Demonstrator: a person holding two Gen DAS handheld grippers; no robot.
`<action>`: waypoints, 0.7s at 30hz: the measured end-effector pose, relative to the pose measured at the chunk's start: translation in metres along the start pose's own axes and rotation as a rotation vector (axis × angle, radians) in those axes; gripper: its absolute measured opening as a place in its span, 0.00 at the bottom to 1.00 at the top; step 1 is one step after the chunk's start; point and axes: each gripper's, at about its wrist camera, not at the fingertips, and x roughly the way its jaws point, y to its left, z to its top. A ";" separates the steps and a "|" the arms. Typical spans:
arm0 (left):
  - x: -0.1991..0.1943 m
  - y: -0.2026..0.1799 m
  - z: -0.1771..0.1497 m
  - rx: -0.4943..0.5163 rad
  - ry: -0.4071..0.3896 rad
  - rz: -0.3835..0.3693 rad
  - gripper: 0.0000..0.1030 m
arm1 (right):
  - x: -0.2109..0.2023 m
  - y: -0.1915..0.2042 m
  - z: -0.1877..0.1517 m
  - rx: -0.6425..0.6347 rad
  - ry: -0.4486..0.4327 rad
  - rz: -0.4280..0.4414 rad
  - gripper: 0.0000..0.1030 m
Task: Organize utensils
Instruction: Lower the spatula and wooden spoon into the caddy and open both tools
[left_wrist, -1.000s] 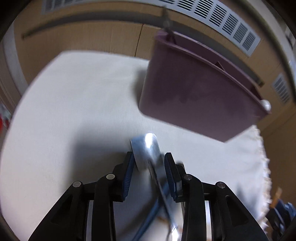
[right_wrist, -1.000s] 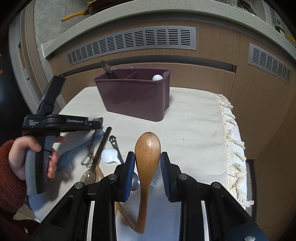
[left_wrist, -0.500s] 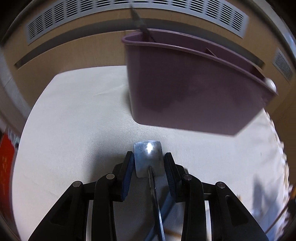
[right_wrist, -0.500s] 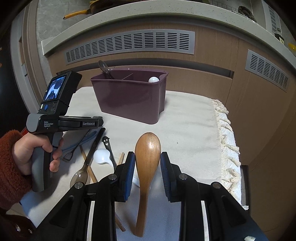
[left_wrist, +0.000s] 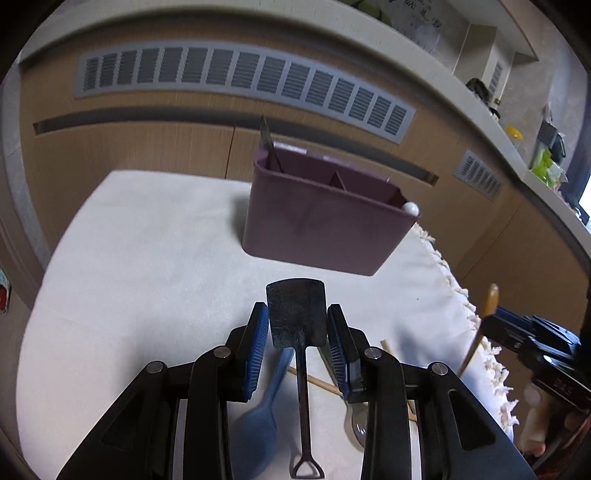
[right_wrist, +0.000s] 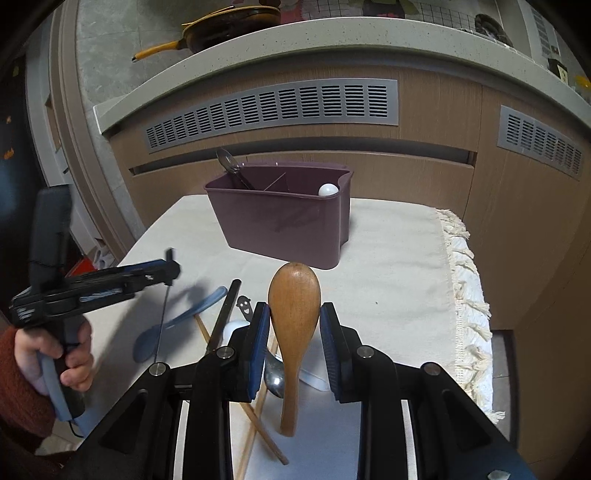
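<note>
Right wrist view shows the cloth-covered table (right_wrist: 399, 258) with the purple caddy (right_wrist: 284, 221) at its far side, divided so each kind of utensil gets its own part; a metal spoon (right_wrist: 227, 162) and a white spoon (right_wrist: 328, 189) stand in it already. You keep your right gripper (right_wrist: 294, 325) clenched on the wooden spoon (right_wrist: 294, 306), bowl forward, lifted clear of the pile. Your left gripper (left_wrist: 297, 326) grasps the small metal spatula (left_wrist: 296, 314) by its blade, handle hanging down, probably ready for carrying to the caddy
</note>
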 end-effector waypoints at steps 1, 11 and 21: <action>-0.005 0.000 0.001 0.004 -0.007 0.002 0.32 | 0.000 0.001 0.000 0.001 0.002 0.003 0.25; -0.026 -0.004 0.001 0.041 -0.053 -0.025 0.32 | -0.007 0.007 0.003 -0.015 -0.005 -0.014 0.25; -0.088 -0.031 0.076 0.133 -0.283 -0.096 0.32 | -0.040 0.011 0.048 -0.061 -0.178 -0.025 0.24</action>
